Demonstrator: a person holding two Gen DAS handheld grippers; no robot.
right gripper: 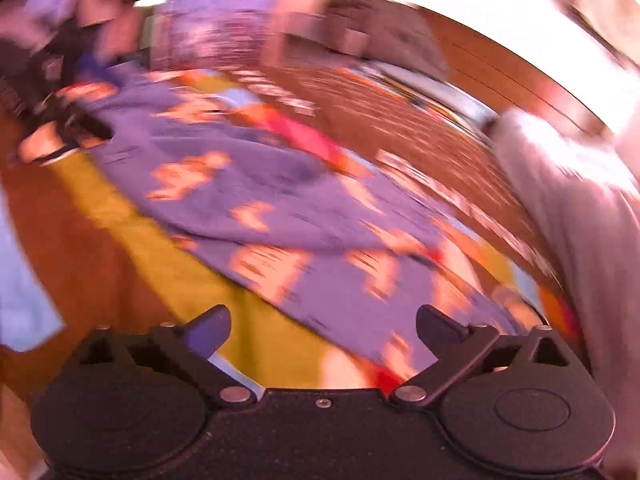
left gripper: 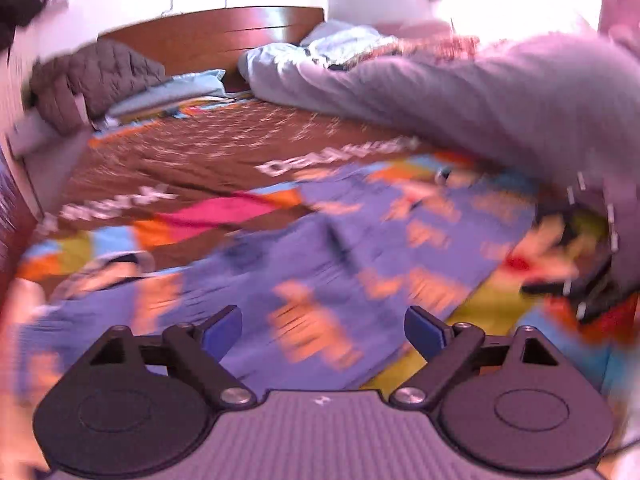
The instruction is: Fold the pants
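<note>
1. The pants (left gripper: 320, 248) are seen as purple-blue cloth with an orange print, spread fairly flat on the patterned bedspread (left gripper: 192, 160) of the bed. In the left wrist view they run from about 8 o'clock to 2 o'clock across the middle of the frame; in the right wrist view they run from 10 o'clock to 5 o'clock. Both views are motion-blurred, so seams, waistband and hems cannot be made out.

2. Handling, as a judgement: the cloth is taken to be light, thin and limp. It should drape and crease freely, will not hold a shape when lifted, and could drag or bunch on the bedspread. Nothing fragile is noted.

3. Grip points, as a judgement: an edge or corner is preferred, pinched through all layers so that a lower layer is not left behind. The near edge at 5 to 6 o'clock in the right wrist view lies closest to that tool.

4. Left tool (left gripper: 323, 330): the blue-padded fingers (left gripper: 224, 328) stand wide apart, nothing between them, held above the near part of the pants and aimed along the bed toward the headboard (left gripper: 224, 36).

5. Right tool (right gripper: 323, 330): fingers wide apart and empty, tilted over the pants' near edge.

6. The person's grey-sleeved arm (left gripper: 500, 96) is seen reaching in from 2 o'clock in the left wrist view.
</note>
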